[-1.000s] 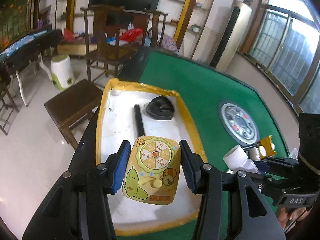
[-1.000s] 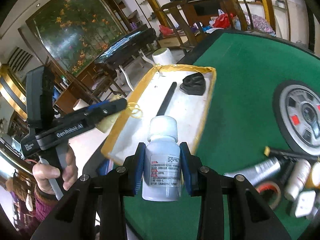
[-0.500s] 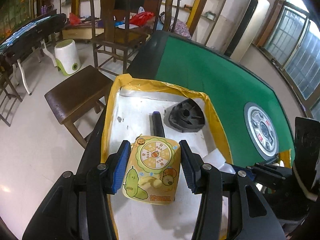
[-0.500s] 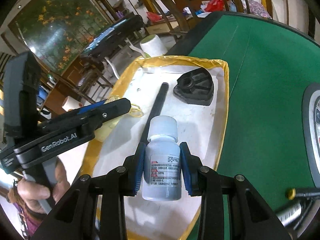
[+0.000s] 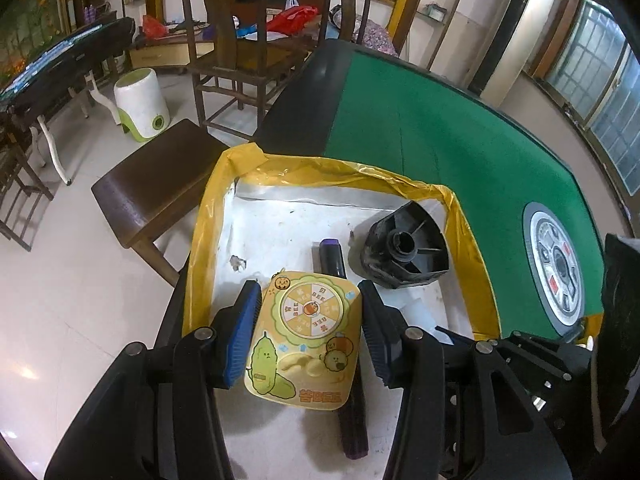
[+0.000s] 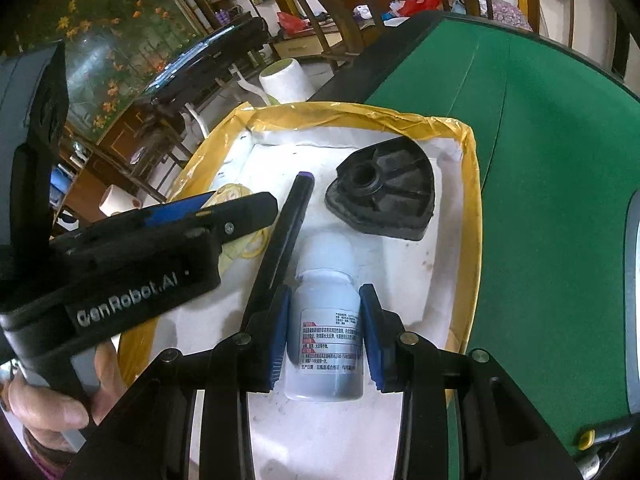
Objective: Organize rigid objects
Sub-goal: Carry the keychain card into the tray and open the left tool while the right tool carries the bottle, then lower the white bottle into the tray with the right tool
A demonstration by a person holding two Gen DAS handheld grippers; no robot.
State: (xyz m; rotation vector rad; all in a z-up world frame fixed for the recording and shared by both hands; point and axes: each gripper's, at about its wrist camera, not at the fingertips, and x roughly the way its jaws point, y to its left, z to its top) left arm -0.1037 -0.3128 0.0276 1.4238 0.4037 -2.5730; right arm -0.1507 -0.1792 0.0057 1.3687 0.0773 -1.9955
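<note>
Left claw [image 5: 308, 332], in its own view, is closed partway on a yellow cartoon-printed box [image 5: 306, 338], both blue pads pressed to the box's sides, the box's long axis running straight out along the fingers. It hangs over the white tray [image 5: 276, 220] with the yellow taped rim, which sits at the edge of the green bench [image 5: 420, 128]. Directly under and ahead of the box lies a dark marker [image 5: 334, 256], its length also pointing away from the claw, and to the right of that a black plastic part [image 5: 404, 250]; the bare tray floor lies to the left, so a set-down likely wants a shift that way. Seen from the other camera, the right claw [image 6: 324, 332] grips a white bottle [image 6: 326, 320] by its body, cap pointing forward, over the near middle of the tray [image 6: 472, 184]. The marker [image 6: 284, 232] runs just beside its left finger, the black part [image 6: 382, 196] lies ahead, and the left claw [image 6: 224, 216] sits off to the left with its box [image 6: 232, 196] mostly hidden. Both claws hover over the tray; the right looks nearer open floor.
</note>
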